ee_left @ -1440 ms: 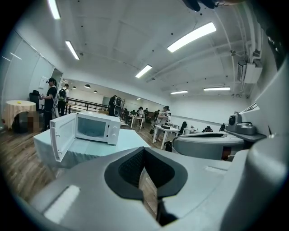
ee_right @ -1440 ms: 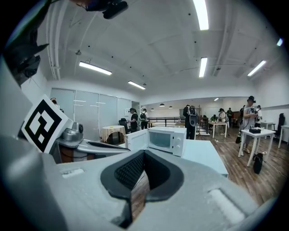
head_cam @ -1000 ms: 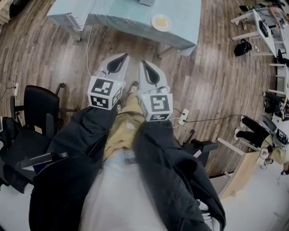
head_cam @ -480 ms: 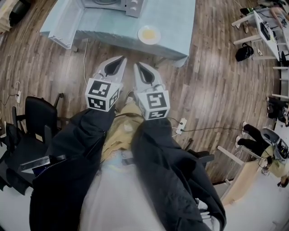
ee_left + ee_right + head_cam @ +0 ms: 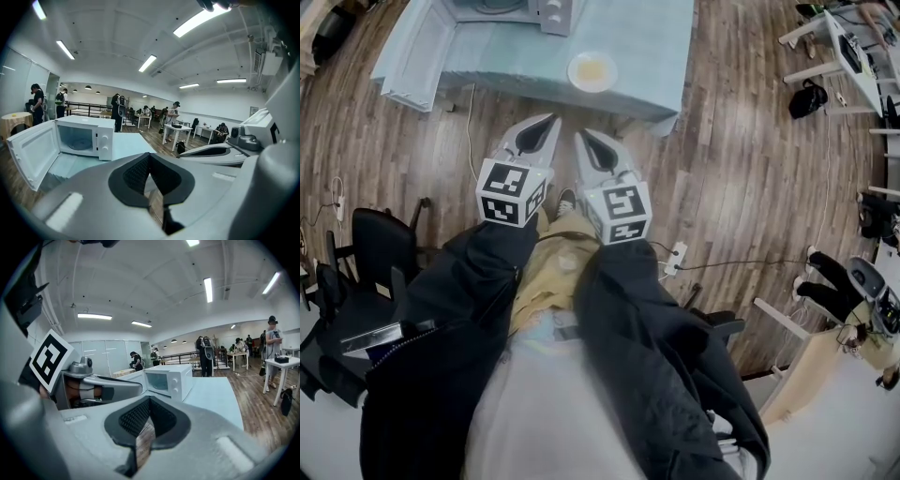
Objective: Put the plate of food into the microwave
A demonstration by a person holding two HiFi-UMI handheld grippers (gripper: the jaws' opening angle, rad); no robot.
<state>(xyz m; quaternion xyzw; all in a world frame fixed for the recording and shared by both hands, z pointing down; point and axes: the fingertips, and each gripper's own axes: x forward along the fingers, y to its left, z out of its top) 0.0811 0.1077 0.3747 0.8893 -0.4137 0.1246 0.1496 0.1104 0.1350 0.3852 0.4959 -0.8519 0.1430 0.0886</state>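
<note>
Plate of food [image 5: 592, 71]: white, something yellowish in the middle. It sits on the pale blue bench [image 5: 652, 37], close to the edge nearest me. Nothing touches it.

Microwave [image 5: 546, 11]: white, on the same bench, behind the plate and to its left, a clear gap between the two. Its door [image 5: 411, 58] hangs wide open to the left. In the left gripper view the cavity looks bare apart from the turntable.

Left tongs [image 5: 551, 122]: clenched, tips meeting, nothing between them. Pointing toward the bench and slightly down, over the wooden floor [image 5: 741, 178], short of the bench edge.

Right tongs [image 5: 581, 138]: clenched as well, also empty. Just beside the left pair, tips angled in toward each other but not touching. Both are well apart from the plate.

My dark sleeves [image 5: 487, 281] run down to both tools.

Around: black chair [image 5: 380, 234] on my left, white power strip [image 5: 676, 257] with its cord on the floor to my right. Further back in the gripper views, people [image 5: 37, 101] stand or sit at white tables.
</note>
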